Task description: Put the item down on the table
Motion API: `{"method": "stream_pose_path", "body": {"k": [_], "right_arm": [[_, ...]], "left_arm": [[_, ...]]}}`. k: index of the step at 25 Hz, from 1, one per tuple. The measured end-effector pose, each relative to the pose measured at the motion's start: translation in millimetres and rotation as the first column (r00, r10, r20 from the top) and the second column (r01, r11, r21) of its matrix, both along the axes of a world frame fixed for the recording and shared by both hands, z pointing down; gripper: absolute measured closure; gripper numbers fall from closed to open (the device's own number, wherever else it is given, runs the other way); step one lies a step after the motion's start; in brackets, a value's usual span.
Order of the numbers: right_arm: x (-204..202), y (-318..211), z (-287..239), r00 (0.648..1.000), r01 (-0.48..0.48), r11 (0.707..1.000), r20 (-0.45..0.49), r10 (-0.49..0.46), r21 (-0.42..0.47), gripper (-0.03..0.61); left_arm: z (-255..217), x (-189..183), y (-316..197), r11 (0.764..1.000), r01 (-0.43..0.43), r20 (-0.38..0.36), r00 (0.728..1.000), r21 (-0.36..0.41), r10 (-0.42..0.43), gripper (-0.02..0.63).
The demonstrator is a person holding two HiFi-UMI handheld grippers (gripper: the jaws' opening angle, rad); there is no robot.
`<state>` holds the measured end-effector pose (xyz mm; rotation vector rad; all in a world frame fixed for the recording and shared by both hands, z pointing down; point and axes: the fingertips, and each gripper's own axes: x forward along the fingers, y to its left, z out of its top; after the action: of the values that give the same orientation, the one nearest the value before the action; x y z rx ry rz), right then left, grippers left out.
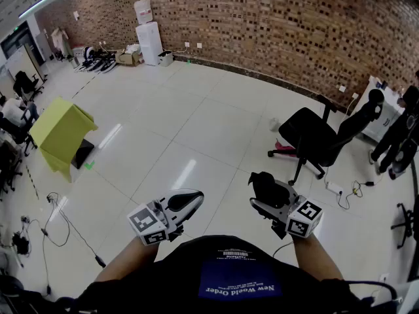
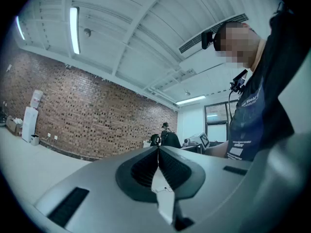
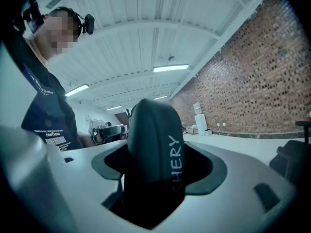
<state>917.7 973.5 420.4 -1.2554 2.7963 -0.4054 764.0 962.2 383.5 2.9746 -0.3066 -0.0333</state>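
A dark, rounded, padded item point(image 3: 154, 140) with pale lettering "SHERY" on its edge stands upright between the jaws of my right gripper point(image 3: 158, 171), which is shut on it with the jaws spread wide. In the head view the same black item point(image 1: 267, 186) sticks out of the right gripper point(image 1: 263, 198), held in the air above the floor in front of my body. My left gripper point(image 1: 191, 200) hangs level with it on the left. Its ribbed pads point(image 2: 167, 166) meet along one line, and the left gripper point(image 2: 158, 153) holds nothing.
A yellow-green table point(image 1: 60, 131) stands at the left over the pale tiled floor point(image 1: 196, 123). A black office chair point(image 1: 315, 139) is ahead to the right, with people point(image 1: 399, 136) beyond it. Cables point(image 1: 55, 218) trail at the lower left. A brick wall point(image 1: 275, 25) runs along the back.
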Motion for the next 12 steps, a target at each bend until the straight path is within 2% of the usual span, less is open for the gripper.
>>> {"method": "stream_pose_path", "body": {"k": [7,12], "right_arm": [[25.8,5.0,1.1,1.0,-0.004,1.0,-0.01,0.004,0.004,0.253],[25.4,-6.0,8.4,1.0,-0.017,1.0,-0.01,0.017,-0.016,0.253]], "left_arm": [[6.9,29.1,4.1,1.0,-0.02,-0.008,1.0,-0.019,0.02,0.609],[10.3,25.8,-6.8,0.999,-0.031,-0.01,0.999,-0.028,0.031,0.609]]}}
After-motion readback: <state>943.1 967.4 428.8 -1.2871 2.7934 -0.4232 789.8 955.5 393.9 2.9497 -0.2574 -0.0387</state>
